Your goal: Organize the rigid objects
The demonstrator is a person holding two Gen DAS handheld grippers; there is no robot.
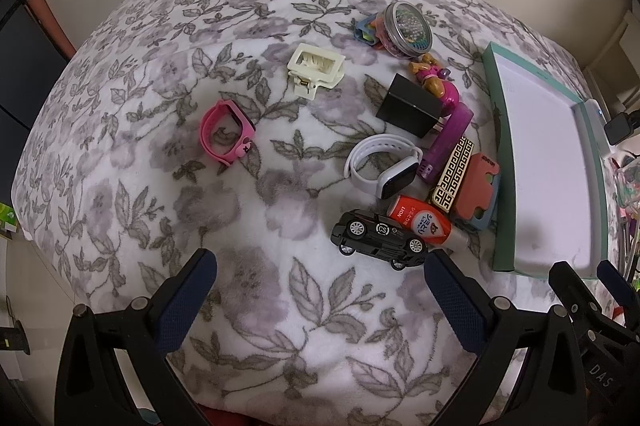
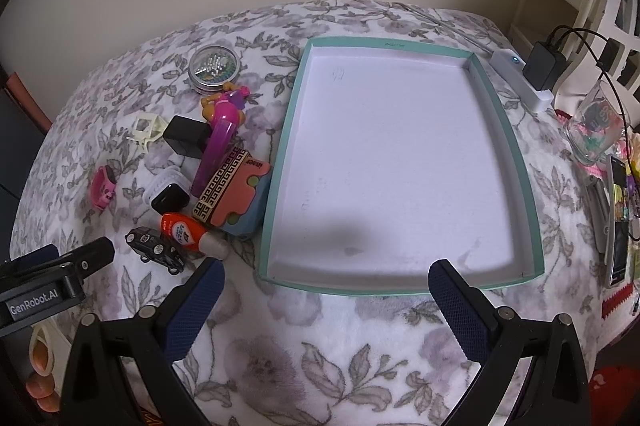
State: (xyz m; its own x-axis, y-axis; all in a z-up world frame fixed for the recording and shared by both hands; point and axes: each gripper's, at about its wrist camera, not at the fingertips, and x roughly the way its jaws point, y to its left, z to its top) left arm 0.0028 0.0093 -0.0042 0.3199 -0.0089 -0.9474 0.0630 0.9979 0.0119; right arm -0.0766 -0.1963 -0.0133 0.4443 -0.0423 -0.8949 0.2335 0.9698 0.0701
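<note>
Small rigid objects lie on a floral blanket left of a teal-rimmed shallow box [image 2: 496,113] [image 1: 502,129] with a bare white floor. Among them are a black toy car [image 1: 378,238] [image 2: 157,249], an orange tube [image 1: 420,222] [image 2: 188,228], a white smartwatch [image 1: 382,165], a pink watch band [image 1: 227,131] [image 2: 103,191], a cream hair clip [image 1: 316,69], a black cube [image 1: 412,105] and a round tin [image 1: 408,25] [image 2: 215,65]. My left gripper [image 1: 320,266] is open just short of the car. My right gripper [image 2: 326,272] is open at the box's near rim.
A patterned gold case [image 2: 220,191] leans on an orange-and-blue eraser-like block [image 2: 244,201], beside a purple toy [image 2: 218,145]. Right of the box are a white power strip [image 2: 520,81], a black charger [image 2: 546,65], a glass cup [image 2: 596,129] and a phone [image 2: 618,222].
</note>
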